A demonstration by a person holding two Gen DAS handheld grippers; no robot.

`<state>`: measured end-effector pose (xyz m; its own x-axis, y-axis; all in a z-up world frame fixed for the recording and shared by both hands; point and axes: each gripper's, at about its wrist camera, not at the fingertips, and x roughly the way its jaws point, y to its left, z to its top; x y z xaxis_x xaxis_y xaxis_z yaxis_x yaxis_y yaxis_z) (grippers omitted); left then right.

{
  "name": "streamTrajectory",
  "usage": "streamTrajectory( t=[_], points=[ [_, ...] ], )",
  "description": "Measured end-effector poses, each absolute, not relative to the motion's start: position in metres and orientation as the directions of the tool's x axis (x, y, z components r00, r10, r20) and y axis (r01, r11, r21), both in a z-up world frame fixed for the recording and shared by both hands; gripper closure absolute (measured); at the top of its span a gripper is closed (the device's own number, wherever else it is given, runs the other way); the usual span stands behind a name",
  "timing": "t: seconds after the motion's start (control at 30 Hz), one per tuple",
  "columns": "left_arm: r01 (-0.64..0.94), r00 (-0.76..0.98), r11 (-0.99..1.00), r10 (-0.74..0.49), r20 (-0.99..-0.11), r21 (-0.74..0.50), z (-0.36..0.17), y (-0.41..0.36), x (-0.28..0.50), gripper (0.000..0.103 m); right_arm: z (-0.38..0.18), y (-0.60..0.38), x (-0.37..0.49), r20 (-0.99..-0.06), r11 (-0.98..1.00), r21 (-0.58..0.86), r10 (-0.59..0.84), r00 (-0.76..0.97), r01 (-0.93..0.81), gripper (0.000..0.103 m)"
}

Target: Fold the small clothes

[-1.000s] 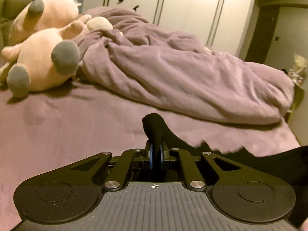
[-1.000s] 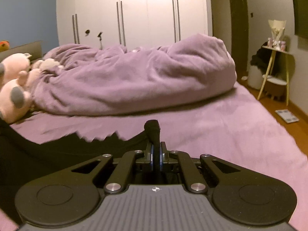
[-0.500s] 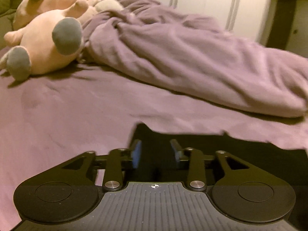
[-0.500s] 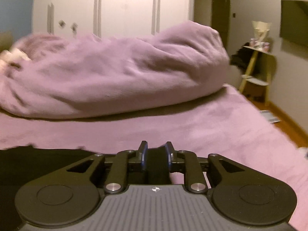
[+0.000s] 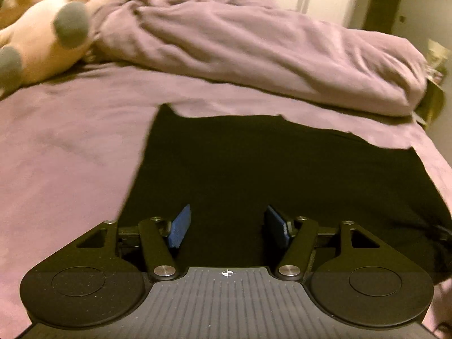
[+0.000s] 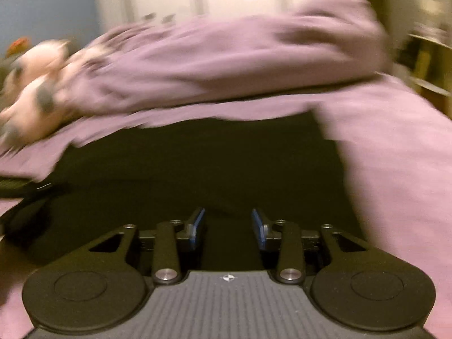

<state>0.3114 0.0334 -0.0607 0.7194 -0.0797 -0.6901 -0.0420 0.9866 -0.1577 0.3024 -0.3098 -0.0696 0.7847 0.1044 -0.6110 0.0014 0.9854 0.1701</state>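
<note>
Lying flat on the bedsheet (image 5: 70,152), the black garment (image 5: 254,163) fronts both spread-fingered grippers (image 5: 227,226) (image 6: 228,227).

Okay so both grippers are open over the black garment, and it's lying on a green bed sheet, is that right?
Not quite: the bed sheet is purple, not green, as the left wrist view shows. The rest holds: the left gripper and right gripper are both open over the black garment.

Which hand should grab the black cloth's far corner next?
Probably the left gripper: its view is sharp and the black garment's far left corner shows clearly ahead. The right gripper, also open, is blurred by motion.
</note>
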Motion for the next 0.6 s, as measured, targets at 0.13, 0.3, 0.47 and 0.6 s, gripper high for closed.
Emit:
streamTrajectory(
  t=[0.13, 0.3, 0.47, 0.6],
  points=[
    [-0.122, 0.678, 0.981, -0.029, -0.734, -0.151, -0.056, 0.051, 0.292, 0.037, -0.052, -0.347, 0.279, -0.614, 0.98, 0.17, 0.027, 0.789, 0.099, 0.089],
    [-0.171, 0.644, 0.972, -0.013, -0.765, -0.16, -0.052, 0.062, 0.27, 0.034, -0.047, -0.356, 0.266, -0.64, 0.961, 0.27, 0.128, 0.757, 0.066, 0.037],
    [-0.173, 0.615, 0.972, -0.019, -0.788, -0.158, -0.045, 0.062, 0.259, 0.034, -0.046, -0.339, 0.272, -0.656, 0.971, 0.239, 0.168, 0.736, -0.008, 0.053],
    [-0.176, 0.595, 0.97, -0.029, -0.804, -0.165, -0.045, 0.061, 0.256, 0.034, -0.045, -0.333, 0.275, -0.681, 0.982, 0.189, 0.126, 0.722, 0.007, 0.096]
  ],
)
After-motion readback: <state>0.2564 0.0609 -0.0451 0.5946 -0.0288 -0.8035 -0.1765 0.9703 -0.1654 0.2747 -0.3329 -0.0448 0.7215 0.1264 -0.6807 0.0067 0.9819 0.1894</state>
